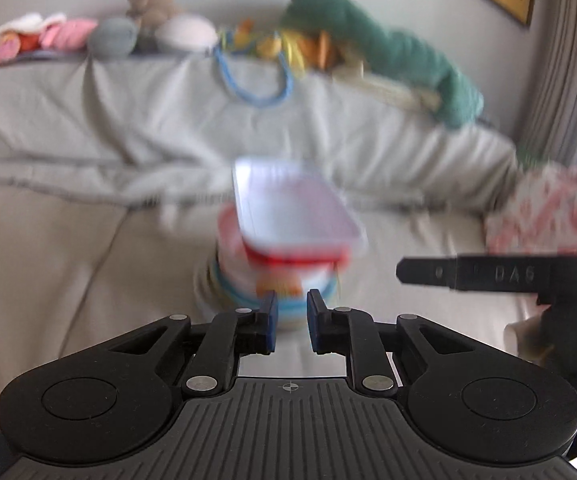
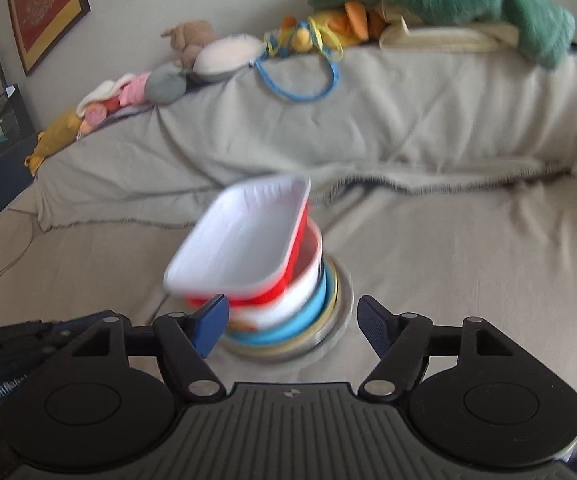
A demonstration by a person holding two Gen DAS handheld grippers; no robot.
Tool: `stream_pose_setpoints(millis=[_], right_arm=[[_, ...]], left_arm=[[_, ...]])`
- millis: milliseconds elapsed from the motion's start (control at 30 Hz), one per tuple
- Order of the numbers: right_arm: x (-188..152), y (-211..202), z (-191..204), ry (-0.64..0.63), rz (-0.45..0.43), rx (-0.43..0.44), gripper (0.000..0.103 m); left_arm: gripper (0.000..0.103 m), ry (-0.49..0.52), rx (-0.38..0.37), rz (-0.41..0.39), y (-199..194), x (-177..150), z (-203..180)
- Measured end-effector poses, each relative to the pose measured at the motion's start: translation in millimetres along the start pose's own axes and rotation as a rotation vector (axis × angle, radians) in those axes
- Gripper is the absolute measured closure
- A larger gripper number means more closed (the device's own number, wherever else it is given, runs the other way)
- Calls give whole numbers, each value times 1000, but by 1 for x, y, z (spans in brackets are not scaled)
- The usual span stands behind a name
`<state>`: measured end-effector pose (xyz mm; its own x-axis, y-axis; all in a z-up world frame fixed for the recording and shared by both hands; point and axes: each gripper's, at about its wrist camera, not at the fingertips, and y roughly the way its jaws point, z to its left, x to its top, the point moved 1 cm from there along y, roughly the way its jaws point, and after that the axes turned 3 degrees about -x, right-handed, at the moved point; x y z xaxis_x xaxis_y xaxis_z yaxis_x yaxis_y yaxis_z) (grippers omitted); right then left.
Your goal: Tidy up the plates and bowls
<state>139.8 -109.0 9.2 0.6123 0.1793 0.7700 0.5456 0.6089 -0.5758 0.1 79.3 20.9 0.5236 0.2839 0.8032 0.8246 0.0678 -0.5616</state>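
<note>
Looking at left wrist view: pretty blurry, but the stack (image 1: 284, 264) of plates and bowls sits on the sofa (image 1: 68, 248) seat, right ahead of the claw.
Left claw (image 1: 291, 322): nearly closed, nothing between the pads, just short of the stack.
Top tray (image 1: 292, 204): white rectangular one, long axis running away toward the backrest, looks tipped.
Right wrist view: same stack (image 2: 288, 300), round plates at the bottom, bowls above, widest lowest, probably so it stays steady.
Tray (image 2: 244, 236): leaning, far end raised, not nested flat.
Right claw (image 2: 292, 322): open wide, empty, straddling the stack's near side without touching.
</note>
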Motion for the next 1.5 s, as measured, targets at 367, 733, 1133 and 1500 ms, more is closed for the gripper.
stream_pose_setpoints(millis=[367, 733, 1133, 1500], right_arm=[[-80, -24, -5, 20, 105, -87, 31], [-82, -27, 3, -1, 97, -103, 31], [-78, -27, 2, -13, 96, -100, 31], [-78, -29, 5, -21, 91, -98, 31]], left_arm=[[86, 1, 0, 123, 3, -31, -27], [86, 26, 31, 134, 2, -34, -32], [86, 24, 18, 124, -3, -34, -32], [86, 25, 17, 123, -4, -35, -33]])
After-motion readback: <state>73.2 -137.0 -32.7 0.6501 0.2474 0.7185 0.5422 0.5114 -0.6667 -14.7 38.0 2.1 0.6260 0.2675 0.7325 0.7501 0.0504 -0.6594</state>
